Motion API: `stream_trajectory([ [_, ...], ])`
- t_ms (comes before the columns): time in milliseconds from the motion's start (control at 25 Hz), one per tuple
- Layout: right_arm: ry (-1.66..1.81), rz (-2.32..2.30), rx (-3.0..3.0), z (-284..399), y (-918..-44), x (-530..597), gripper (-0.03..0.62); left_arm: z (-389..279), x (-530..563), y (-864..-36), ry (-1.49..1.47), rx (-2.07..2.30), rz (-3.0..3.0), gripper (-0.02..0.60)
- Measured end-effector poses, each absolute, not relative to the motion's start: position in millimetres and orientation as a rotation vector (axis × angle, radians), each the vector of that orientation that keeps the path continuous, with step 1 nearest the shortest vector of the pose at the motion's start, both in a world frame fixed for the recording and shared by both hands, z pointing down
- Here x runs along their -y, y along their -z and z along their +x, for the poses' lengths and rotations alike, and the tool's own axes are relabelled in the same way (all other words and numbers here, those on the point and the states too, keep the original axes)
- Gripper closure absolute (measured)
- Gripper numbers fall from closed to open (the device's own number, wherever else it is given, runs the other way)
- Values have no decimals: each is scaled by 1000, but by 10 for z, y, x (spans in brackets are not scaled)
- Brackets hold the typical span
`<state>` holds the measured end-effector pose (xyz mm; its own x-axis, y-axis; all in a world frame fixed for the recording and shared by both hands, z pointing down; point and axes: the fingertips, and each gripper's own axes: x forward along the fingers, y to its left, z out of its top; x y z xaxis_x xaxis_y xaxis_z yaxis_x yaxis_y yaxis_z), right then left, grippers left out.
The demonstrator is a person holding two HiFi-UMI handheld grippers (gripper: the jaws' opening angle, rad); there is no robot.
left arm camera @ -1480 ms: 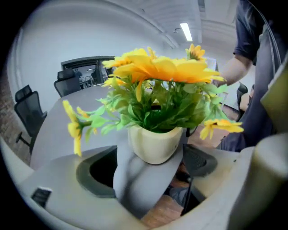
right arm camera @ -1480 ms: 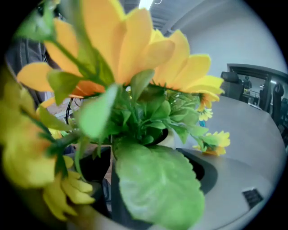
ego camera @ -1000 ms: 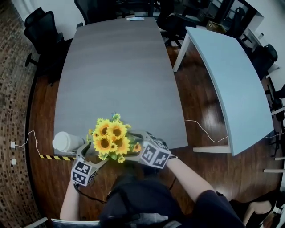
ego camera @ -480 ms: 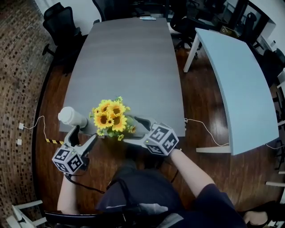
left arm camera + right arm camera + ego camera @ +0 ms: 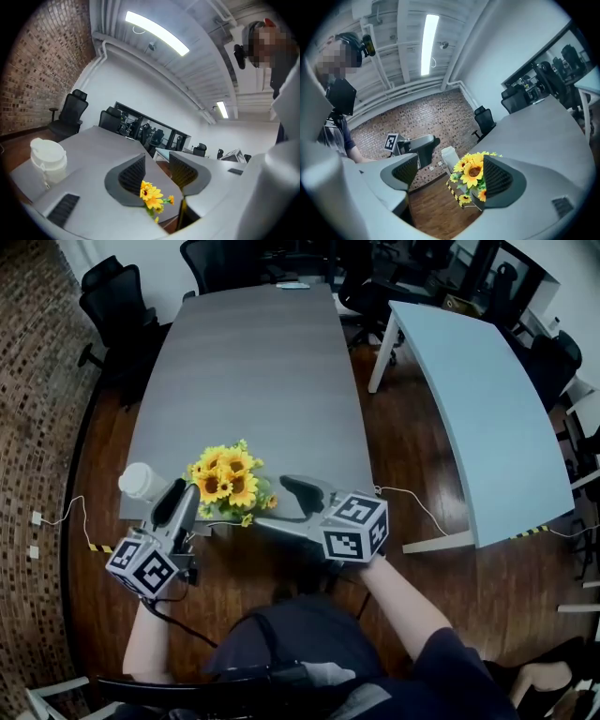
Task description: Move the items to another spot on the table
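A bunch of yellow sunflowers stands at the near edge of the grey table. A white lidded cup stands to its left. My left gripper hangs level just before the table edge between cup and flowers. Its jaws have just been closing to a narrow gap with nothing between them. My right gripper is open to the right of the flowers. Its jaws have closed a little and hold nothing.
A pale blue-white table stands to the right across a strip of wooden floor. Black office chairs ring the far end and left side. A white cable lies on the floor. A brick-patterned floor area lies at the left.
Both grippers have risen from below the table edge and turned level. The left jaws have narrowed. Flowers and cup stand where they were.
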<state>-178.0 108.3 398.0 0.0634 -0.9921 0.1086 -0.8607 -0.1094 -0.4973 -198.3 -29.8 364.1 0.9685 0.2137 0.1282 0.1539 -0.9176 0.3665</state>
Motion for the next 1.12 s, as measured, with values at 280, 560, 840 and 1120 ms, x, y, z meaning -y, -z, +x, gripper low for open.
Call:
stream_trajectory([
  [280,574,-1941,-1847,-2108,-3720,-967,177,-2107,85,-3851,-362,-476,2740,592],
  [560,516,-1931,-1779,-2346,-3471,-969,549,-2235,210,-3822,-307,-541,2666,591],
  [840,527,-1996,-1713,-2547,-3321,-1140,615,-2309,-19,-3925,-361,-716,2535,591],
  [1120,591,-2086,-1659,-2626,-3340,-1253,615,-2299,-475,-3951,-380,-901,2499,591],
])
